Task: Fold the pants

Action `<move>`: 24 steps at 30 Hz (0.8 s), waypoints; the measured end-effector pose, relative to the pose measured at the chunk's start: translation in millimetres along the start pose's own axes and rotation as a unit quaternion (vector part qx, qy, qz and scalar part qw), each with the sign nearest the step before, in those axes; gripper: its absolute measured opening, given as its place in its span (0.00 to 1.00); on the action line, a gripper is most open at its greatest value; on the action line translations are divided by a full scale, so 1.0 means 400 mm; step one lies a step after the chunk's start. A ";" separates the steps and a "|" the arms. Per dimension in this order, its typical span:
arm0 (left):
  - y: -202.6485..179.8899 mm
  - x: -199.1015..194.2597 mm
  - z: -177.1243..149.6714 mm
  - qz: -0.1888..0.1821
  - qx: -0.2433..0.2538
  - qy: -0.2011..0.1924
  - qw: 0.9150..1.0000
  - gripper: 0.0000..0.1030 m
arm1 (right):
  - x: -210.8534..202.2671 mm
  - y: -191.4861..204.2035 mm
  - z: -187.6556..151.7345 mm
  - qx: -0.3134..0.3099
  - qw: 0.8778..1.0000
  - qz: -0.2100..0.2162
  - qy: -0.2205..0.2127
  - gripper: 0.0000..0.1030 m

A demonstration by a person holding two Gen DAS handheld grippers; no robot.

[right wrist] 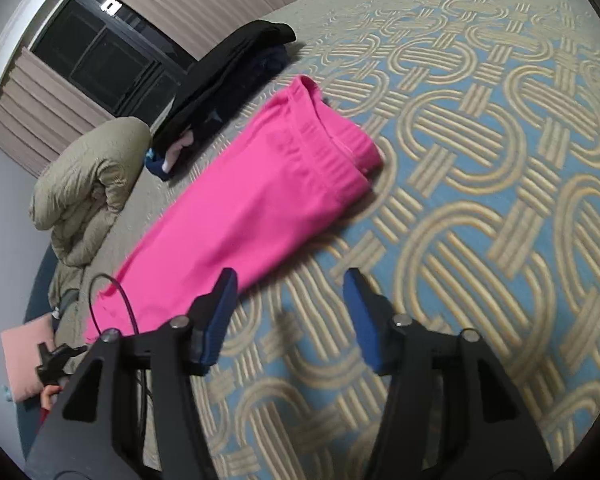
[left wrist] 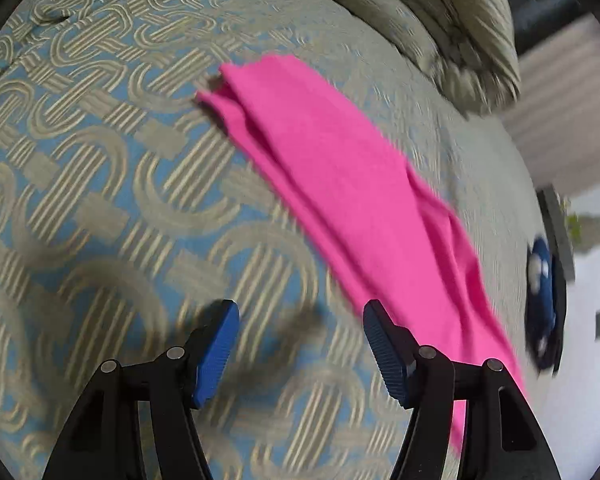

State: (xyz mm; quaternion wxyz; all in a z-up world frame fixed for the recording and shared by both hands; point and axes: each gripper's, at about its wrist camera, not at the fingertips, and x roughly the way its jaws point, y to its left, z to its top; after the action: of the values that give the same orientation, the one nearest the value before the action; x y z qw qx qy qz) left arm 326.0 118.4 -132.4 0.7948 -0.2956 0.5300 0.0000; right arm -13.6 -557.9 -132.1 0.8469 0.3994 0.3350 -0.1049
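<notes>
Bright pink pants lie flat on the patterned bedspread, folded lengthwise into one long strip. In the left wrist view the leg ends are at the far upper left and the strip runs down to the right. In the right wrist view the pants show their elastic waistband at the far end. My left gripper is open and empty, above the bed just left of the strip. My right gripper is open and empty, just beside the strip's near edge.
The blue and beige bedspread covers the bed. A rolled olive quilt lies near the bed edge, also in the left wrist view. A pile of dark clothes sits beyond the pants. A pink cushion is at lower left.
</notes>
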 end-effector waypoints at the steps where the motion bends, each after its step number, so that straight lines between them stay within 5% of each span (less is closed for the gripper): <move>1: -0.004 0.009 0.014 -0.001 -0.008 -0.004 1.000 0.69 | 0.008 0.002 0.007 0.004 1.000 0.004 0.001 0.58; 3: -0.016 0.027 0.049 -0.003 -0.028 -0.016 0.999 0.78 | 0.029 0.011 0.023 0.012 1.000 0.011 0.005 0.59; 7: -0.042 0.050 0.101 0.000 -0.025 -0.040 0.999 0.75 | 0.073 0.040 0.043 0.019 1.000 0.013 0.005 0.66; 10: -0.037 0.072 0.127 -0.020 -0.046 -0.044 0.998 0.33 | 0.100 0.056 0.064 0.037 0.999 0.018 -0.002 0.67; 11: -0.028 0.080 0.136 -0.027 -0.056 -0.039 0.997 0.07 | 0.108 0.057 0.072 0.047 0.999 0.018 -0.005 0.48; 12: -0.010 0.086 0.141 -0.045 -0.071 -0.031 0.996 0.06 | 0.117 0.053 0.080 0.063 0.998 0.009 -0.007 0.22; 13: 0.000 0.082 0.140 -0.055 -0.079 -0.032 0.995 0.06 | 0.126 0.045 0.087 0.074 0.997 0.003 -0.001 0.10; 15: 0.007 0.053 0.137 -0.075 -0.074 -0.043 0.994 0.05 | 0.119 0.040 0.095 0.093 0.996 0.011 -0.010 0.10; 24: -0.003 -0.166 0.055 -0.129 0.018 -0.055 0.990 0.05 | -0.047 0.099 0.121 0.005 0.999 -0.015 -0.036 0.10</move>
State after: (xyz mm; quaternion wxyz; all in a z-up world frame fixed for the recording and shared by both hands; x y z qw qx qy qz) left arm 315.9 148.5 -70.1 0.8213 -0.3468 0.4428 -0.0953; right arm 13.3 -569.6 -73.7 0.8546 0.3948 0.3099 -0.1336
